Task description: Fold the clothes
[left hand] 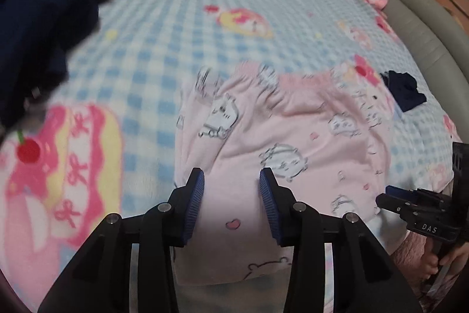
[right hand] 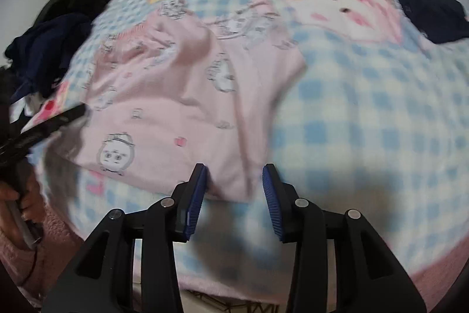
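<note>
Two views. Left wrist: left gripper (left hand: pixel 231 181) over the near part of the pink garment (left hand: pixel 281 131), jaws apart, pads clear of the cloth; garment lies on the checked blanket (left hand: pixel 164 49), dark clothes pile (left hand: pixel 44 19) far left of it, right gripper (left hand: pixel 390 198) at its right edge. Right wrist: right gripper (right hand: pixel 234 181) jaws apart over the pink garment's (right hand: pixel 176 96) near corner, gripping nothing; small dark item (right hand: pixel 433 16) far right of the garment.

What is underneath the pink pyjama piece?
The pink pyjama piece lies on a blue checked blanket with cartoon prints. Whatever is directly beneath the garment is covered.
</note>
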`<state>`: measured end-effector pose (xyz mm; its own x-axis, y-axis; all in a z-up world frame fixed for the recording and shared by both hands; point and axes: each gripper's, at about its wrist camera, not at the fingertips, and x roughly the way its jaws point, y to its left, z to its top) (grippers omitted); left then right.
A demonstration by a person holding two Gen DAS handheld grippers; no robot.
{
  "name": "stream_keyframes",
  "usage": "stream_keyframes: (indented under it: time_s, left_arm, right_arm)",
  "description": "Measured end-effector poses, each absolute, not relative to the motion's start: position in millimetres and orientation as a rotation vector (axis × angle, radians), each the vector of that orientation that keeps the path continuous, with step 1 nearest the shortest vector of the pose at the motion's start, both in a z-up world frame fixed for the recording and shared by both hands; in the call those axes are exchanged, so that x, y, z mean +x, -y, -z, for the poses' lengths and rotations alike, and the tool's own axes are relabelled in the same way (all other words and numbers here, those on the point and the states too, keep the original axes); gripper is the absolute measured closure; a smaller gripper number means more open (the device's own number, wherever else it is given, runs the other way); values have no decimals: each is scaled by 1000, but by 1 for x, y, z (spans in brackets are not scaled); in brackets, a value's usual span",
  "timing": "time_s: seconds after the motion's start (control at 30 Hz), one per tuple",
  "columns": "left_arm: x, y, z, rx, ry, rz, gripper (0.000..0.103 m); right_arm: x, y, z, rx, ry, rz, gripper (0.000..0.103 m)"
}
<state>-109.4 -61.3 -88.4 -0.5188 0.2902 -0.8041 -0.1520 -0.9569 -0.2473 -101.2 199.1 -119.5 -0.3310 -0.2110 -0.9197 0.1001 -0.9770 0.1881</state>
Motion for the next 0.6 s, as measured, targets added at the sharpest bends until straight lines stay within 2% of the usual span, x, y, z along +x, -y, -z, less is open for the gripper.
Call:
stream_keyframes:
  time_s: [0.1,0.17,0.33,0.43,0.5,0.6]
  left_arm:
    - [-99,50,79,-1295,291,-2426,59]
    - [-95,42,89,-1335,272,-2416,58]
    - [-85,53,112,-1485,156,-2495,59]
    - [-77,75,100,-1457,243,-2529,58]
    - [-72,82,95,-1399,329,-2514,58]
    - [-70,80,92,-1362,376,-2478,57]
  right_arm:
    - [-96,-202,106,1623,178,2439,60]
    - [-99,-199,109,1619,203,2411,52]
    - [-96,-196,126,1706,127,2387,56]
    - [-90,-200,117,1695,96,2415,56]
    - [-89,-205,110,1645,172,2430,54]
    - [-103,-211,113,1593,382,2335,47]
